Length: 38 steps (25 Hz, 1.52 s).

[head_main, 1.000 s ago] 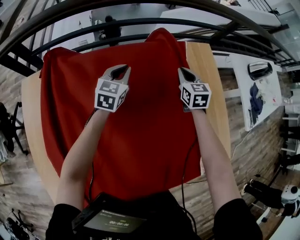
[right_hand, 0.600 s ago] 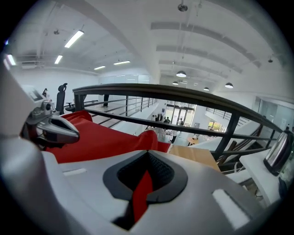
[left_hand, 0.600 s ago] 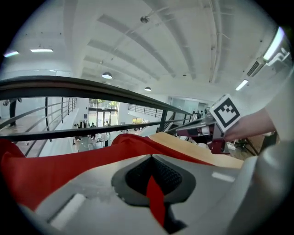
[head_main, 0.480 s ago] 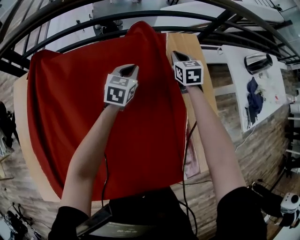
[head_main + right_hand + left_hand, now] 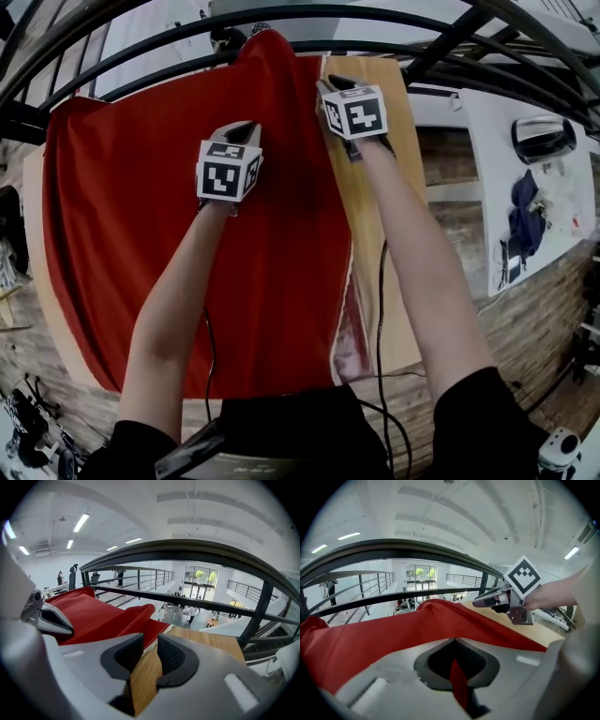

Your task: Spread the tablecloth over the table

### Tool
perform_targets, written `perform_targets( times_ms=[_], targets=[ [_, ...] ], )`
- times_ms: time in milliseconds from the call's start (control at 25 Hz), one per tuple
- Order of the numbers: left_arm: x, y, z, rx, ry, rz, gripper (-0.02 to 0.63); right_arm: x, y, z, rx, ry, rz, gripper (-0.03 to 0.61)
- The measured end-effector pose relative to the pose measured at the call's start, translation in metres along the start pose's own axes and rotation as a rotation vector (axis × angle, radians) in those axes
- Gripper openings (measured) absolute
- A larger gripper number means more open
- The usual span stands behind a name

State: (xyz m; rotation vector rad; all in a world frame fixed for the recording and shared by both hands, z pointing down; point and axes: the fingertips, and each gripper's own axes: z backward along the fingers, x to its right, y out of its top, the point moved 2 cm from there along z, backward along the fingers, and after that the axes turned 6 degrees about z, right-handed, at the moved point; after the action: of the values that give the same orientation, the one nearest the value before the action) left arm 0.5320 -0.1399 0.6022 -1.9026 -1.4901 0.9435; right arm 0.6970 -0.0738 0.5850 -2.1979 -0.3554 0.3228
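Pinching tablecloth (image 5: 169,216) — left tool (image 5: 242,129) | right tool (image 5: 330,84) just opening beside its edge

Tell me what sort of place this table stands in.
Probably a mezzanine in a large indoor hall: a dark metal railing runs just past the wooden table, people stand on a floor below it, and strip lights line a high white ceiling.

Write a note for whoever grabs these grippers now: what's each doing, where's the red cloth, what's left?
Left gripper: fingers shut on a fold of the red tablecloth.
Right gripper: fingers apart, just been opening, nothing between them, bare table below.
Done: cloth covers the table's left and middle.
Left to do: the right strip is bare and the cloth humps at the far edge; pull it across, flatten it.
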Motion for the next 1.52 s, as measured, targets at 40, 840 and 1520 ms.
perform_targets(
  times_ms=[40,840,1520],
  targets=[
    [-0.001,-0.001,-0.002,-0.008,0.007,0.000,0.006,0.002,-0.001,-0.004,-0.009,0.009,-0.011,0.100],
    [-0.010,-0.001,-0.008,-0.072,0.043,0.033,0.006,0.025,-0.025,-0.019,-0.240,0.092,0.065,0.015],
    [0.024,0.023,-0.058,-0.087,0.071,-0.148,0.006,0.187,-0.032,0.016,-0.283,-0.251,0.666,0.050]
  ],
)
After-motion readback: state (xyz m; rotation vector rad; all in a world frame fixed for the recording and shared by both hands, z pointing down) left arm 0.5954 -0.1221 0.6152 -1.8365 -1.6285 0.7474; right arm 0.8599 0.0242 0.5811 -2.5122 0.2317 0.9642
